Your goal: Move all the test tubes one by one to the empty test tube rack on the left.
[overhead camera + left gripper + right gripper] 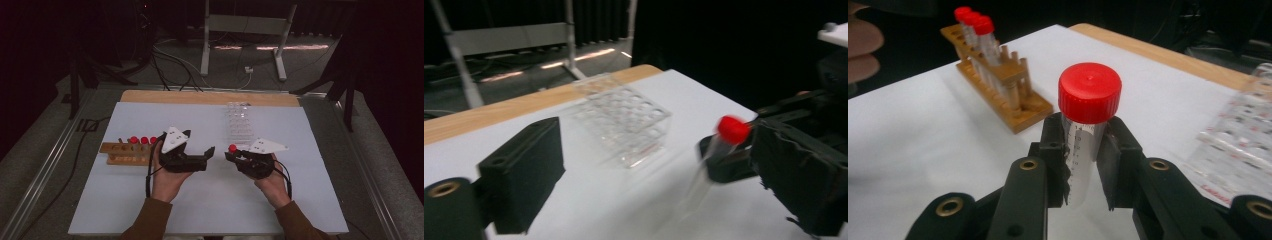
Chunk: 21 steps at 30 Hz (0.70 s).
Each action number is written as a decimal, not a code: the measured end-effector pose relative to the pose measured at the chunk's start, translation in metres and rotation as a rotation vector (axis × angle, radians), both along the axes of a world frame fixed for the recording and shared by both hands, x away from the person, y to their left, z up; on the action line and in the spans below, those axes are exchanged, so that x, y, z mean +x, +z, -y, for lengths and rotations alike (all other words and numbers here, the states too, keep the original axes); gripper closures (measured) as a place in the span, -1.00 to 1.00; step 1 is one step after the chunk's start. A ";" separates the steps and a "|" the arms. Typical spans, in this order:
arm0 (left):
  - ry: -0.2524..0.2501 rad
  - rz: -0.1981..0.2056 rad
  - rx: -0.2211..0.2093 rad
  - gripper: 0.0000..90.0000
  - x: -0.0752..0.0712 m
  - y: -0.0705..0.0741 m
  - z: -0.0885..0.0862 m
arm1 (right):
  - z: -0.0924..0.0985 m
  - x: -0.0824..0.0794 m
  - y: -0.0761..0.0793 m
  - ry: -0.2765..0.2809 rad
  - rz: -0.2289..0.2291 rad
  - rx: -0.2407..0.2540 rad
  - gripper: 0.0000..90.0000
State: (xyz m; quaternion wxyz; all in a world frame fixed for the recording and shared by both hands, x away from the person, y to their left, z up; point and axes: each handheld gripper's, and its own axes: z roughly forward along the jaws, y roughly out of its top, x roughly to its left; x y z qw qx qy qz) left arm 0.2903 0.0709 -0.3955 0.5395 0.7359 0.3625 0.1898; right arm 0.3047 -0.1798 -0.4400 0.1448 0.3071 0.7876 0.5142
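Observation:
A clear tube with a red cap (1089, 95) stands upright between the pads of my right gripper (1087, 155), which is shut on it. From above, that tube (232, 148) sits at the tip of the right gripper (232, 155), just right of the table's middle. My left gripper (208, 155) points toward it from the left with a small gap between them. Its jaws stand wide apart and hold nothing. In the left gripper view the capped tube (730, 131) shows blurred, held by the right gripper (729, 165), beyond the open left gripper (654, 165).
A wooden rack (125, 152) with three red-capped tubes (144, 140) stands at the left, behind the left hand. A clear plastic rack (239, 122) sits at the back, right of centre. White sheet (200, 210) covers the table; a wooden edge (210, 97) runs along the far side.

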 end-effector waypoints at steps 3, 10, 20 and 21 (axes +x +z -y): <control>-0.040 -0.010 0.008 -0.58 0.001 -0.003 0.013 | -0.007 -0.002 -0.001 0.018 -0.010 -0.009 0.66; -0.140 -0.042 0.026 0.02 0.003 -0.013 0.029 | -0.016 -0.005 -0.002 0.046 -0.018 -0.019 0.66; -0.193 -0.072 0.034 0.49 0.006 -0.019 0.036 | -0.017 -0.005 -0.003 0.063 -0.031 -0.014 0.66; -0.191 -0.072 0.036 0.55 0.006 -0.019 0.036 | -0.018 -0.005 -0.003 0.063 -0.030 -0.015 0.66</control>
